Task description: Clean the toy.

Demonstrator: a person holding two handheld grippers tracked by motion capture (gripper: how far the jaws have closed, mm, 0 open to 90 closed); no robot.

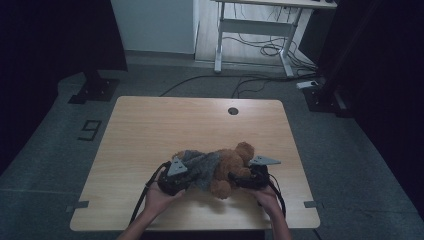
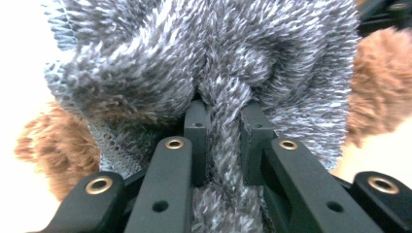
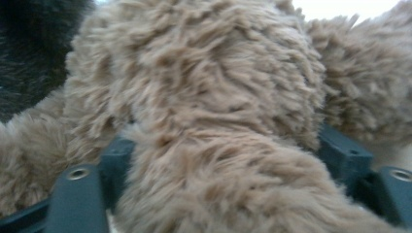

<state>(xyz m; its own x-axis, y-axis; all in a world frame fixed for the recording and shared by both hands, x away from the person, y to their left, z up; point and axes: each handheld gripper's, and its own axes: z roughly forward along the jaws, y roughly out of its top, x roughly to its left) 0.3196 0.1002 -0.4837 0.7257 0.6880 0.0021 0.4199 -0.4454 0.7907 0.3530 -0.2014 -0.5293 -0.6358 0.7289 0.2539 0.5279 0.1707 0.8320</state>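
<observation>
A brown teddy bear (image 1: 232, 167) is lying on its side at lower centre of the high view, wearing a bunched grey knit sweater (image 1: 202, 167) on its left half.

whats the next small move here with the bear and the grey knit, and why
Probably pull the left tool gently away from the teddy bear. It is shut on a fold of the grey knit garment, while the right tool straddles a plush limb, which looks braced, so the garment should slide along the body.

Both tongs, left (image 1: 175, 181) and right (image 1: 248, 179), meet a brown teddy bear (image 1: 231, 167) on the table (image 1: 150, 130).
</observation>
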